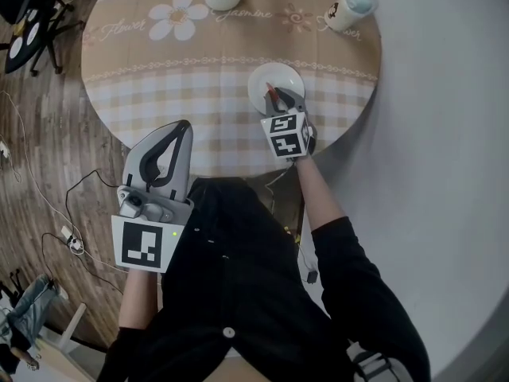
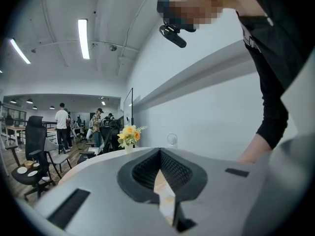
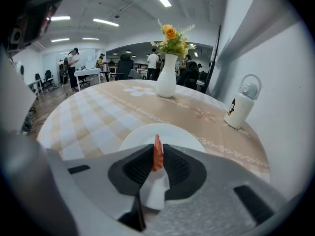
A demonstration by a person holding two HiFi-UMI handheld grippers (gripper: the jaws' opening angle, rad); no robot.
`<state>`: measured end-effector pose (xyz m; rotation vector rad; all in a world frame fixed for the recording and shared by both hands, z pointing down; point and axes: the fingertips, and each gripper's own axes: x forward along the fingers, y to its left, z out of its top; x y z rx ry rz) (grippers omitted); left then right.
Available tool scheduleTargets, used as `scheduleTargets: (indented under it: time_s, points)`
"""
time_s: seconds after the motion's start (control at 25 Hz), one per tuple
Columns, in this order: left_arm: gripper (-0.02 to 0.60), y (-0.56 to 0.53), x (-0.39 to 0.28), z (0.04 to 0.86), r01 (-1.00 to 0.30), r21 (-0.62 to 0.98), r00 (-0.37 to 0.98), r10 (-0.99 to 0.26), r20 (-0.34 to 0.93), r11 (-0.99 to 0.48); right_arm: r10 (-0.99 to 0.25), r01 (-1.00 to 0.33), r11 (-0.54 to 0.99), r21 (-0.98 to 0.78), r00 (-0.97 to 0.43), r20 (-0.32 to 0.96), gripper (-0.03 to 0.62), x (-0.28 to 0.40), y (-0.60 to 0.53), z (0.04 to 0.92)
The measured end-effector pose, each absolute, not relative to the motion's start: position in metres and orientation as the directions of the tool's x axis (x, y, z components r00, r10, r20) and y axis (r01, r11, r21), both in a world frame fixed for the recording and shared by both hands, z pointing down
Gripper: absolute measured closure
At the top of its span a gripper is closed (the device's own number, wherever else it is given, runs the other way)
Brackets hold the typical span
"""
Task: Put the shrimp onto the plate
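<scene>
1. Head view: looks steeply down on a round table (image 1: 199, 62) with a tan checked cloth (image 1: 159, 94), and a white plate (image 1: 291, 76) toward its near-right edge.
2. Over the plate's near rim: right gripper (image 1: 275, 104), with its marker cube (image 1: 286, 134) on the side nearer the person.
3. Seen along its own jaws in the right gripper view: clamped on the shrimp (image 3: 157, 149), a pad pressing each side, and nothing else in the narrow gap.
4. Orange-red, upright, pointed end up, pinched right at the jaw tips.
5. Appears to be held just above the plate rather than lying on it. Hard to be sure of contact, since the jaws cover the lower end.
6. At the table's near-left edge, well apart from the plate: left gripper (image 1: 184, 128), raised above the wooden floor (image 1: 32, 157).
7. In the left gripper view: jaw tips together, nothing between them, only tan cloth showing through the slit behind.
8. On the far side of the table: a white vase (image 3: 166, 82) holding yellow and orange flowers (image 3: 172, 36).
9. Far right, near the table's edge: a white bottle (image 3: 241, 107) with a penguin picture and a pale blue lid.
10. Beyond the table in both gripper views: an open office with people (image 2: 62, 124) standing among desks and chairs (image 2: 34, 146).
</scene>
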<state>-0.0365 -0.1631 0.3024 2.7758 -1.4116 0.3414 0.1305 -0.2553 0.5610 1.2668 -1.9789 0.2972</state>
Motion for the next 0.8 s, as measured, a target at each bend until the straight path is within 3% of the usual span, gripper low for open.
scheduleTargets:
  time_s: [0.68,0.8]
  points:
    - [0.581,-0.161,-0.042,0.299,-0.801,-0.097,0.569,-0.801,0.186,-0.591,-0.642,-0.884,0.454,0.112,-0.237,0.729,0.546,0.132,-0.263,0.573]
    - [0.581,-0.159,-0.042,0.299,-0.799,-0.097,0.571,-0.800,0.187,-0.593,-0.649,-0.893,0.437,0.108,-0.230,0.725,0.519,0.133,-0.263,0.574]
